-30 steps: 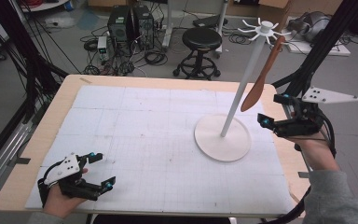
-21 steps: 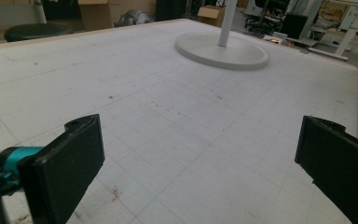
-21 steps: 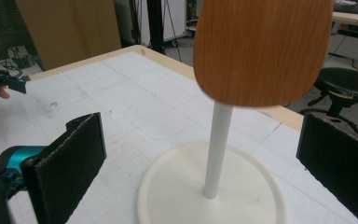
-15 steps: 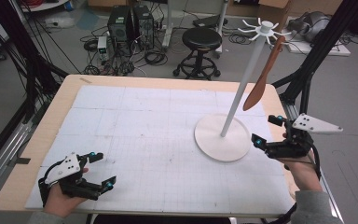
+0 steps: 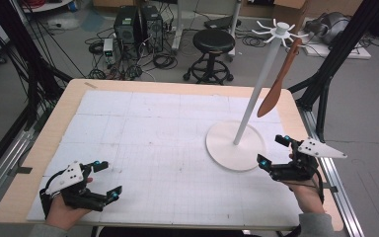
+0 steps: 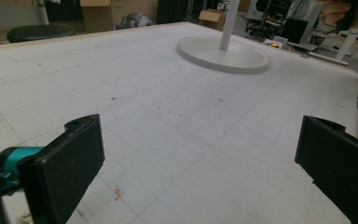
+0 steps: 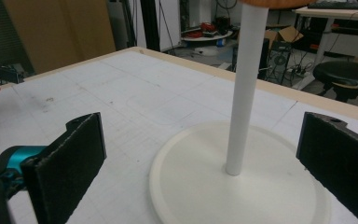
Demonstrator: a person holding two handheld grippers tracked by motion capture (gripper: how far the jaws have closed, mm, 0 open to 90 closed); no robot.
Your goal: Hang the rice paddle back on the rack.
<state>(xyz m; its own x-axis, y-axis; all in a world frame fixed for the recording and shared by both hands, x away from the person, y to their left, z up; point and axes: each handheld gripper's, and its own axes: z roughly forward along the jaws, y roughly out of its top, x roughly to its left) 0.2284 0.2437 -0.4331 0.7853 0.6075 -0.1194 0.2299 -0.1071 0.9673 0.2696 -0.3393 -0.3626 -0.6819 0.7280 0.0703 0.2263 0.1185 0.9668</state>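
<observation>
The spatula (image 5: 278, 81) hangs from a hook at the top of the rack (image 5: 237, 146), in the upper right of the high view. It is brown and wooden, and its wide end points down beside the white pole. Nothing holds it but the hook. The rack stands on its round white foot, right of the middle of that view. My right claw (image 5: 275, 152) is just beside that foot, low at the right of the high view. Its jaws are spread wide and hold nothing. In the right gripper view the pole (image 7: 245, 84) rises between my two black jaws, a bit farther off, and the foot lies under them. My left claw (image 5: 104, 180) is well apart from all this, in the lower left of the high view, near the edge of the table (image 5: 69, 101). Its jaws are spread wide too, with bare white mat between them in the left gripper view. I think the job is as good as done, since the spatula is up on its hook and both my claws are free. I see nothing else on the mat to hang.
</observation>
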